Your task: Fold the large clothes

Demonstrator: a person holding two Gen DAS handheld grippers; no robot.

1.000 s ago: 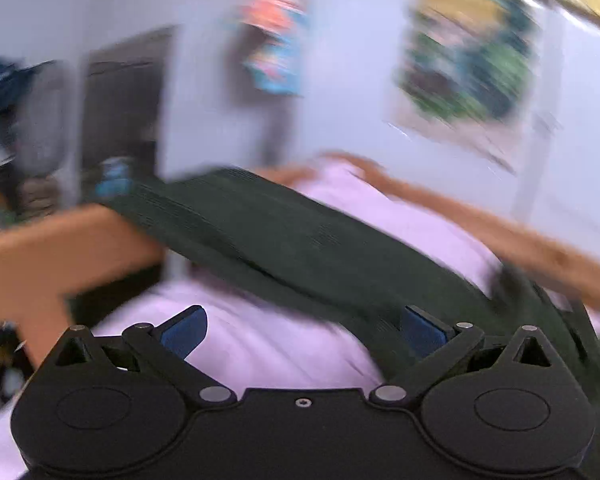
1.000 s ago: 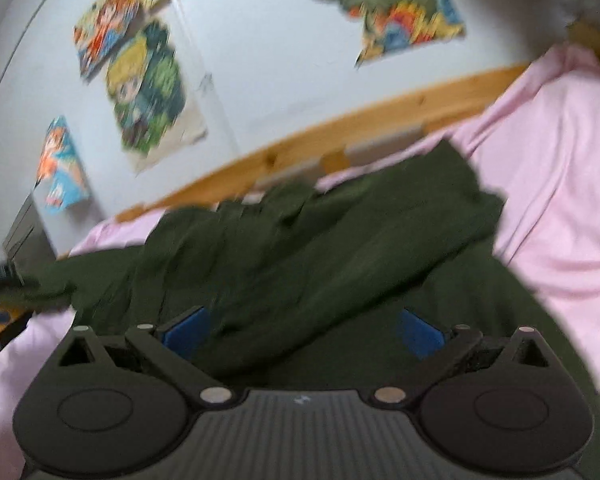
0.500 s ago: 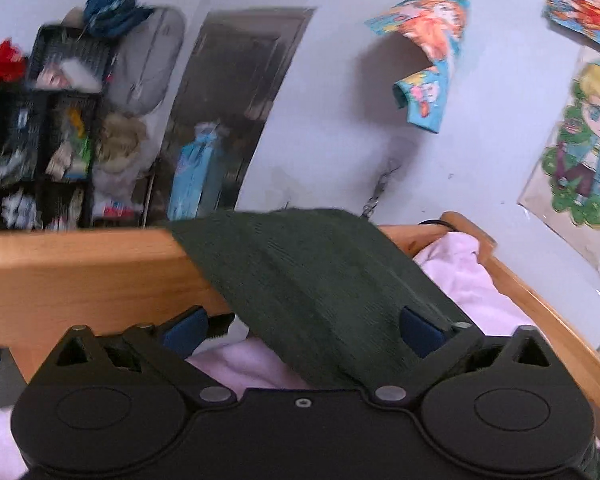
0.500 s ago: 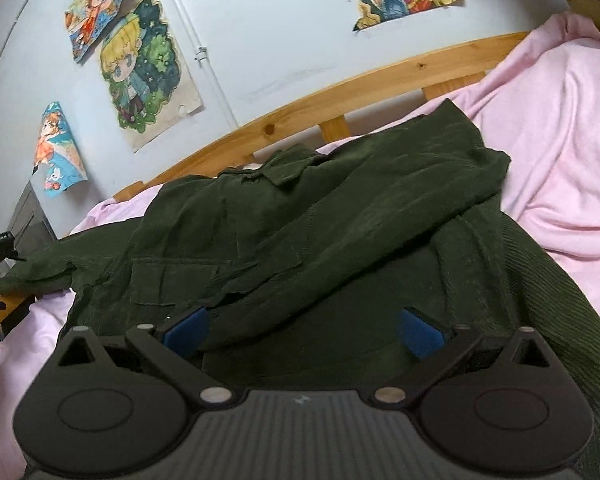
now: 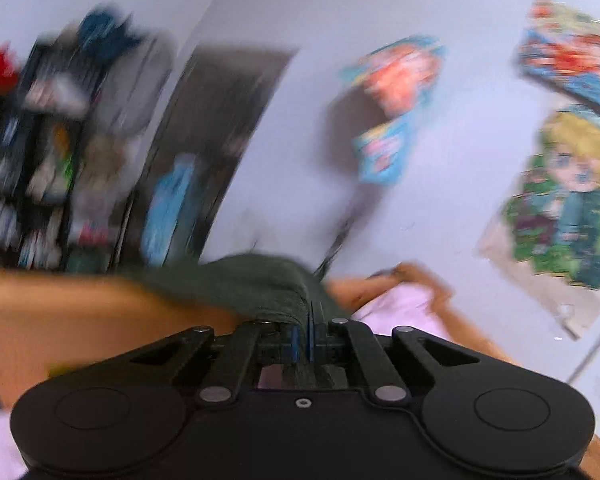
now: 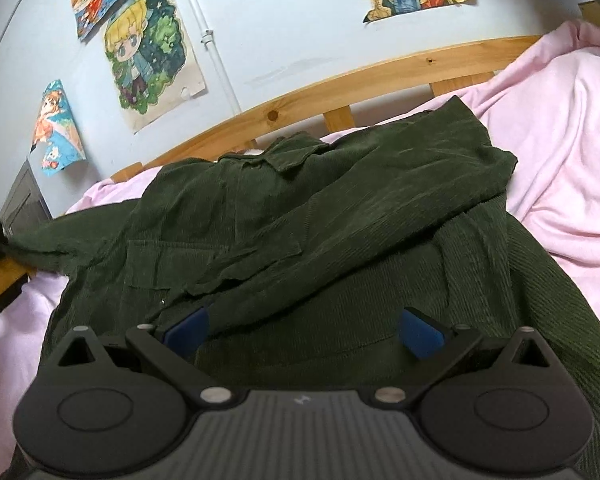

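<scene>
- One dark green corduroy shirt (image 6: 300, 216) is seen in the right wrist view, spread rumpled over the middle of the frame on a bed with one pink sheet (image 6: 560, 128).
- One collar (image 6: 292, 152) is seen at the upper middle of the shirt, and one chest pocket (image 6: 156, 260) at the left of centre.
- One sleeve (image 6: 40, 248) is stretched out to the left edge of the frame, across the pink sheet.
- The right hand-held gripper (image 6: 302, 330) is seen at the bottom of that view with its two blue pads wide apart; the shirt lies directly beneath and ahead of it, and nothing is pinched between the pads.
- The left hand-held gripper (image 5: 304, 334) is seen at the lower middle of the left wrist view, which is blurred; its jaws have just been closing and are now clamped together on a fold of the green shirt (image 5: 252, 284).
- That cloth rises from the pads and is bunched just above them, in front of one wooden bed rail (image 5: 80, 312).
- Three posters are counted on the wall in the left wrist view: one curled poster (image 5: 392, 100) at upper centre and two at the right edge.
- Four posters are counted in the right wrist view; one of a blond cartoon figure (image 6: 148, 48) is at upper left.
- One cluttered dark rack (image 5: 28, 152) is seen at the left of the left wrist view, too blurred for its contents to be told.
</scene>
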